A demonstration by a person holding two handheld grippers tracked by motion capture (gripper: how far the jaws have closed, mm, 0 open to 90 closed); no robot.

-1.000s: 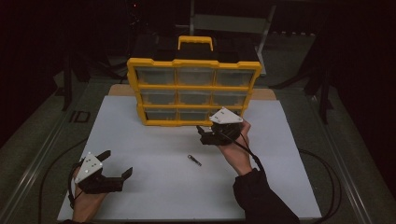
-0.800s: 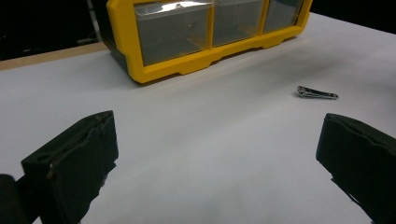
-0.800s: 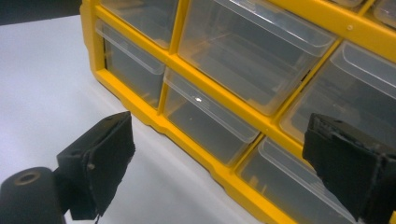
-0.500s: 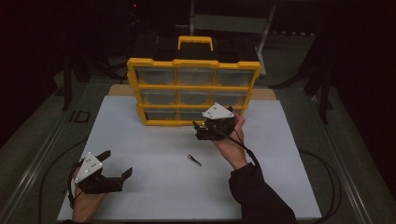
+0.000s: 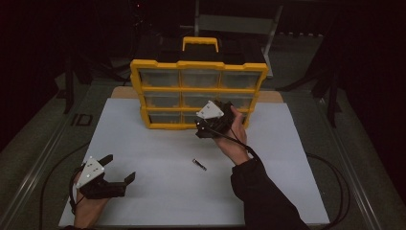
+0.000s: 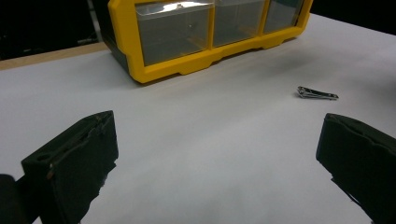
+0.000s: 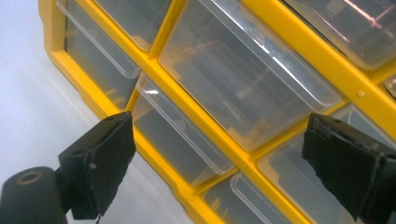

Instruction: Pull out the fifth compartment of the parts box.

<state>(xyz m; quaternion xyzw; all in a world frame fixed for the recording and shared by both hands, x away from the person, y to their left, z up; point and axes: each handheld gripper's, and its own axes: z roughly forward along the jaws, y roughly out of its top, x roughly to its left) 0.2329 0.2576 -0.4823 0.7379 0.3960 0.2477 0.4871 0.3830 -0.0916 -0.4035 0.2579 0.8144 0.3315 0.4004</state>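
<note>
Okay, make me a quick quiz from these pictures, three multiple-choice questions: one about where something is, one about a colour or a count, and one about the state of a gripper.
1. Where does the nail clipper lie?
A. inside a drawer
B. on the white table top, between the two grippers
C. on top of the cabinet

2. What colour is the frame of the drawer cabinet?
A. red
B. yellow
C. blue

3. How does the right gripper stand?
A. open, up at the clear drawers
B. shut on the nail clipper
C. lying on the table

Answers: 1 B, it rests on bare table in front of the cabinet. 2 B, yellow bars frame the clear drawers. 3 A, its jaws stand wide apart with drawer fronts between them.
</note>
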